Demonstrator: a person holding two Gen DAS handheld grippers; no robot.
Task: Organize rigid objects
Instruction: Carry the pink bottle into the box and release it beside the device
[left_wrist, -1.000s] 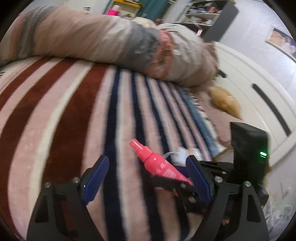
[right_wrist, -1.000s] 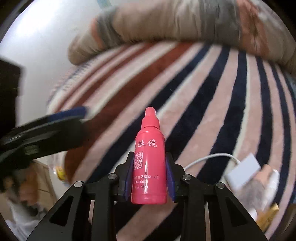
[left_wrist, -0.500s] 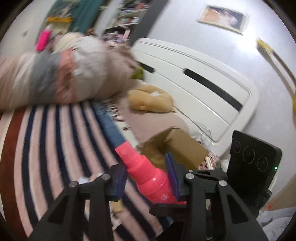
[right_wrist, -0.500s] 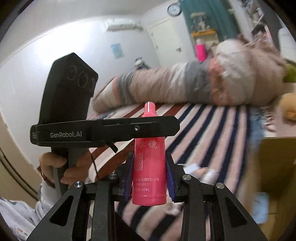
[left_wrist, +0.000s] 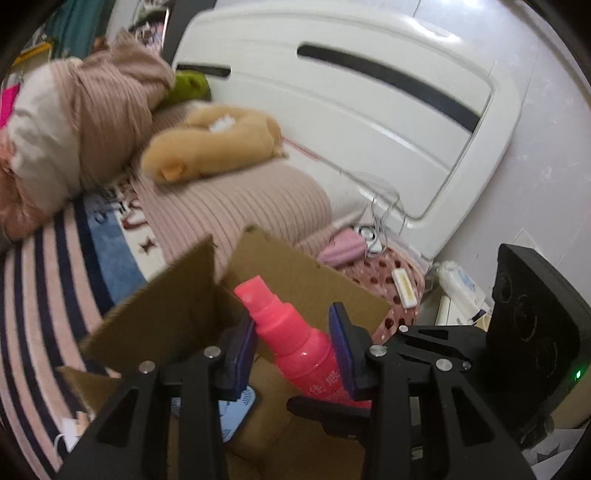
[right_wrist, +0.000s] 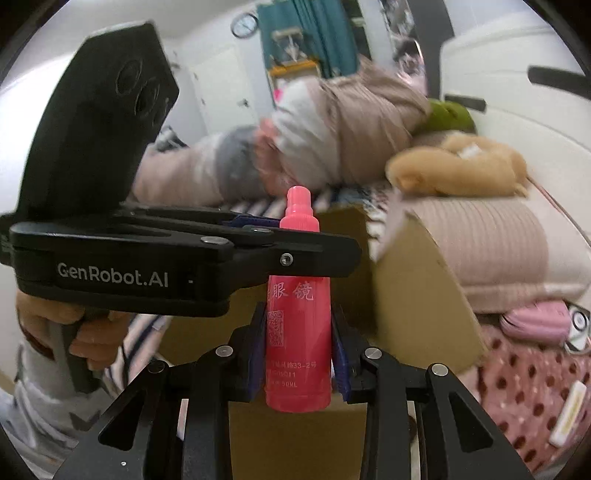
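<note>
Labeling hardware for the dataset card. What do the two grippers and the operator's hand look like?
Both grippers, left and right, are matte black plastic with triangular cutouts, silver screws and dark blue pads on the fingers. The left one's side reads "GenRobot.AI" in white; its housing has three embossed circles. The right housing shows a green LED. A bare hand holds the left handle, light patterned sleeve.

My left gripper (right_wrist: 236, 236) reads "GenRobot.AI" at left; the pink bottle (right_wrist: 297, 332), frame centre, shows "眼镜", "33-2号" and "50ML".
</note>
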